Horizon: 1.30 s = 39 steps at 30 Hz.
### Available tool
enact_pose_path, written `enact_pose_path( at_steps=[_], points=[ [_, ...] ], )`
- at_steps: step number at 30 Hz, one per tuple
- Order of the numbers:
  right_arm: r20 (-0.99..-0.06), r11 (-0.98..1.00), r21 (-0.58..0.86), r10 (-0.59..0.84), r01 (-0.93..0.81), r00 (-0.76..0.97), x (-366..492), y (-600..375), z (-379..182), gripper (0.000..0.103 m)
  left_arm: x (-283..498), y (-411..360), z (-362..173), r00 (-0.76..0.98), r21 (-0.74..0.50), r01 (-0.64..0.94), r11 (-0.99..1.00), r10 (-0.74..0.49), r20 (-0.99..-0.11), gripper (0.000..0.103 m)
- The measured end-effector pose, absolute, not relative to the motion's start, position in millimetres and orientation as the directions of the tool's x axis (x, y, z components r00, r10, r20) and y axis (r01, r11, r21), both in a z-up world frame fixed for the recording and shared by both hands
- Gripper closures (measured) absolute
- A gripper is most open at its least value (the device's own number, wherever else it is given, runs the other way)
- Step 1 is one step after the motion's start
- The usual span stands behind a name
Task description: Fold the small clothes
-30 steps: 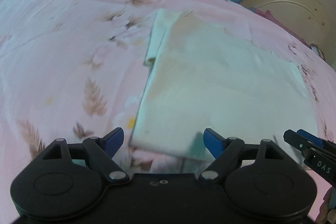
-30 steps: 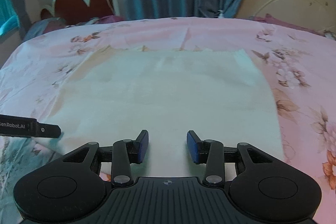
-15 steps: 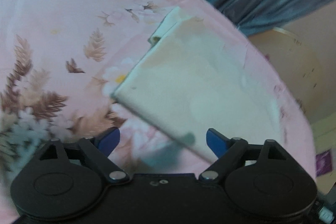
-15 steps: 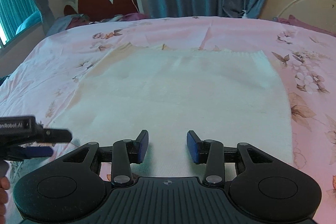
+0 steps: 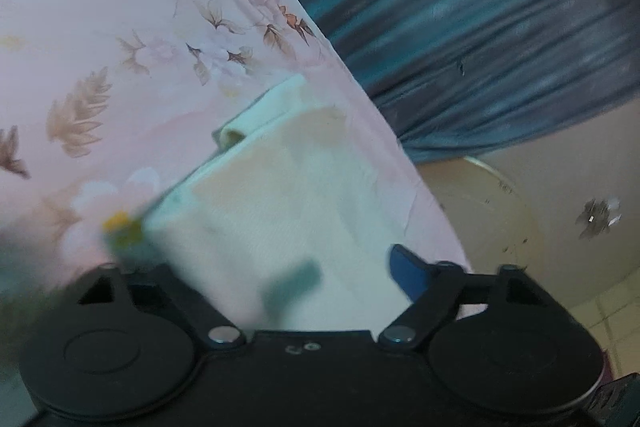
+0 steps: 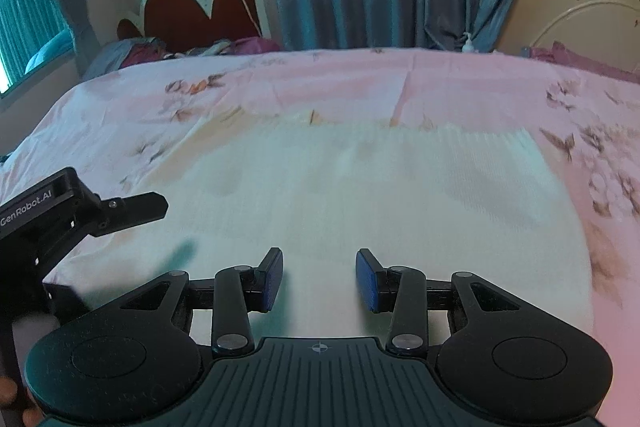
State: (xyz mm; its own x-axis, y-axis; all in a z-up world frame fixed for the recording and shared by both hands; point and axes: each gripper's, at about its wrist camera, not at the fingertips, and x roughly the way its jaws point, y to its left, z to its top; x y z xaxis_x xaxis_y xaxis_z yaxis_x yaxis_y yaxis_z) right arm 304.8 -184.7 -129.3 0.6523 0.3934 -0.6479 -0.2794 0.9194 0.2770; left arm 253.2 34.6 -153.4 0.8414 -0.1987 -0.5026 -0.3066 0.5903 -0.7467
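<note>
- The garment (image 6: pixel 352 211) is a pale cream knitted piece lying flat on the pink flowered bed sheet (image 6: pixel 280 87). It covers the middle of the bed, with its ribbed edge at the far side in the right wrist view.
- A sleeve or folded flap (image 5: pixel 264 111) pokes out from under the far corner in the left wrist view, so at least one layer looks already turned under.
- It should handle as light, soft and limp. It will sag and drape from wherever it is pinched, and it has no stiffness to keep a fold line by itself.
- The ribbed knit probably grips the pads well, but it may stretch if pulled hard, and it may drag on the sheet instead of sliding cleanly.
- The best hold is likely at the two near corners or along the near hem, catching all layers together. Then the edge can be lifted and laid over evenly.
- The left tongs (image 5: pixel 256 263) sit at the near left corner. They are closing, with the cloth edge between the fingers. One finger is hidden behind the fabric, and the blur leaves it unclear whether the pads press on it yet.
- The right tongs (image 6: pixel 319 279) hover over the near middle of the garment, parted to a moderate gap, with nothing pinched.
- One risk is catching the bed sheet along with the garment.
</note>
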Motion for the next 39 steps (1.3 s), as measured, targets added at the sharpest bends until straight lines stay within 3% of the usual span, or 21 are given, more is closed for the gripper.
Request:
enact_pose_path(
  at_steps=[2, 4, 6, 13, 19, 25, 31, 35, 38, 39],
  points=[
    [-0.644, 0.93, 0.254, 0.367, -0.265, 0.671, 315.5, -180.6, -129.2, 0.063, 257.6, 38.8, -158.1, 0.851, -0.756, -0.308, 0.578, -0.189, -0.491, 0.046],
    [-0.653, 0.949, 0.21, 0.316, -0.236, 0.689, 324.3, -176.3, -133.2, 0.063, 259.5, 42.2, -162.2, 0.85, -0.756, -0.312, 0.575, -0.186, -0.493, 0.068],
    [-0.683, 0.957, 0.171, 0.285, -0.232, 0.673, 330.0, -170.4, -145.3, 0.063, 259.3, 46.9, -166.2, 0.846, -0.756, -0.324, 0.568, -0.183, -0.5, 0.084],
    [-0.654, 0.964, 0.051, 0.23, -0.261, 0.721, 319.0, -156.0, -163.0, 0.063, 259.9, 40.1, -147.4, 0.85, -0.7, -0.297, 0.649, -0.155, -0.504, 0.096],
    [-0.648, 0.962, 0.099, 0.255, -0.253, 0.718, 321.3, -161.1, -161.1, 0.062, 266.0, 7.1, -104.6, 0.865, -0.546, -0.173, 0.82, -0.139, -0.481, 0.096],
    [-0.597, 0.936, 0.318, 0.323, -0.154, 0.735, 313.7, -220.4, -138.3, 0.061, 280.1, -61.5, -66.7, 0.853, -0.367, 0.053, 0.929, -0.233, -0.467, 0.096],
    [-0.592, 0.915, 0.403, 0.275, -0.017, 0.757, 284.5, -309.9, -129.8, 0.061, 290.7, -154.2, -72.3, 0.757, -0.237, 0.28, 0.93, -0.366, -0.541, 0.096],
    [-0.603, 0.891, 0.452, 0.272, 0.04, 0.75, 270.7, -349.4, -133.3, 0.061, 284.0, -202.6, -101.7, 0.683, -0.166, 0.357, 0.919, -0.379, -0.624, 0.095],
    [-0.589, 0.86, 0.508, 0.313, 0.041, 0.745, 263.9, -365.1, -134.1, 0.061, 272.8, -221.4, -118.2, 0.658, -0.122, 0.368, 0.922, -0.35, -0.667, 0.078],
    [-0.578, 0.846, 0.532, 0.335, 0.032, 0.744, 262.1, -368.4, -134.2, 0.061, 267.1, -223.9, -117.3, 0.665, -0.117, 0.376, 0.919, -0.355, -0.657, 0.068]
  ],
)
